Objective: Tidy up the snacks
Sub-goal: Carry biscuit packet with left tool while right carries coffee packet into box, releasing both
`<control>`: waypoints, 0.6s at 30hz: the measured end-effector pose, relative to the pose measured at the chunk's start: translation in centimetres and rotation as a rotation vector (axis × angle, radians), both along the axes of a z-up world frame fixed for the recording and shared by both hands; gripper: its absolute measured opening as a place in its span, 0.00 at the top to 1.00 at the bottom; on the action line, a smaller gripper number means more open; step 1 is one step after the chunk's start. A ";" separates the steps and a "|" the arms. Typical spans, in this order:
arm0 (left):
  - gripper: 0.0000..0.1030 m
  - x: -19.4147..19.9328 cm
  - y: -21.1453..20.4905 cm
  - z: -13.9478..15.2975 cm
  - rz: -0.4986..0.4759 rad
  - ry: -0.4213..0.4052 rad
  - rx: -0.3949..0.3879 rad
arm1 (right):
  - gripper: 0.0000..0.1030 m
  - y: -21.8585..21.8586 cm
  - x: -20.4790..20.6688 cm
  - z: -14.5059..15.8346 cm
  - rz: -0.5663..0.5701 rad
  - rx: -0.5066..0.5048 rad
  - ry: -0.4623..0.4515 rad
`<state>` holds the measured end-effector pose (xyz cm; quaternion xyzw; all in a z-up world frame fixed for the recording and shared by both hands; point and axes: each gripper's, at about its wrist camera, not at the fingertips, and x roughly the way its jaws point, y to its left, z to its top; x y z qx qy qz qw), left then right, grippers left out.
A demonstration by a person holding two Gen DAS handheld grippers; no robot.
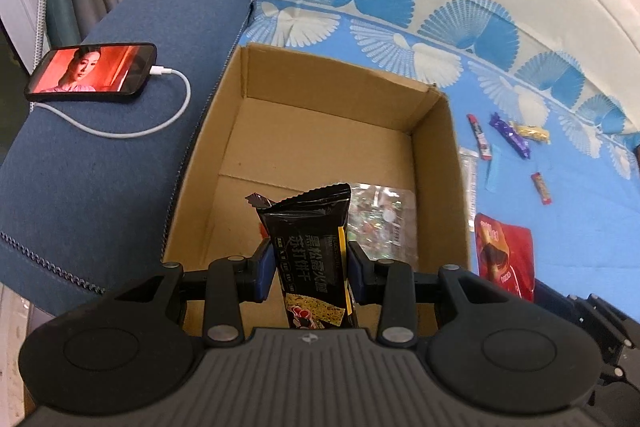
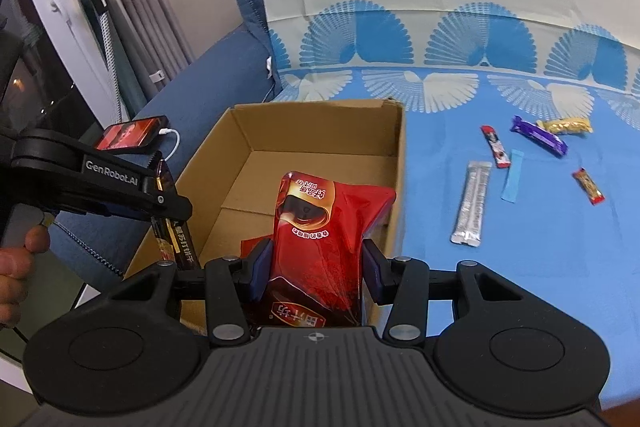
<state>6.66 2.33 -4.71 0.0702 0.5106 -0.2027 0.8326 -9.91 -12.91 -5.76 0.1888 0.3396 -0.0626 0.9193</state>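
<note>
My left gripper (image 1: 311, 269) is shut on a black biscuit pack (image 1: 310, 247), held upright over the near end of an open cardboard box (image 1: 320, 131). A clear candy bag (image 1: 380, 223) lies inside the box. My right gripper (image 2: 316, 267) is shut on a red snack pouch (image 2: 320, 227), held over the near right part of the same box (image 2: 312, 131). The left gripper (image 2: 160, 195) with the black pack (image 2: 176, 239) shows at the box's left wall in the right wrist view. The red pouch (image 1: 506, 255) shows right of the box in the left wrist view.
Several small snacks lie on the blue patterned sofa cover: a silver sachet (image 2: 472, 203), a red bar (image 2: 496, 147), a purple bar (image 2: 540, 135), a yellow pack (image 2: 568, 126), a blue strip (image 2: 512, 179), a small red bar (image 2: 588, 187). A charging phone (image 1: 92, 73) rests on the blue armrest.
</note>
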 end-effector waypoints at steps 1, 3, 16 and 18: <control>0.60 0.3 0.0 -0.2 0.001 -0.001 0.006 | 0.52 0.1 0.4 -0.1 0.008 0.001 0.001; 0.60 1.0 -0.1 -0.8 0.004 0.001 0.018 | 0.52 0.2 1.5 -0.5 0.025 0.002 0.008; 0.60 5.2 -0.6 -5.3 0.002 0.059 0.079 | 0.51 1.0 7.3 -3.6 0.076 -0.019 0.093; 0.60 5.9 -0.8 -6.2 0.007 0.062 0.102 | 0.51 1.4 8.1 -4.0 0.083 -0.049 0.096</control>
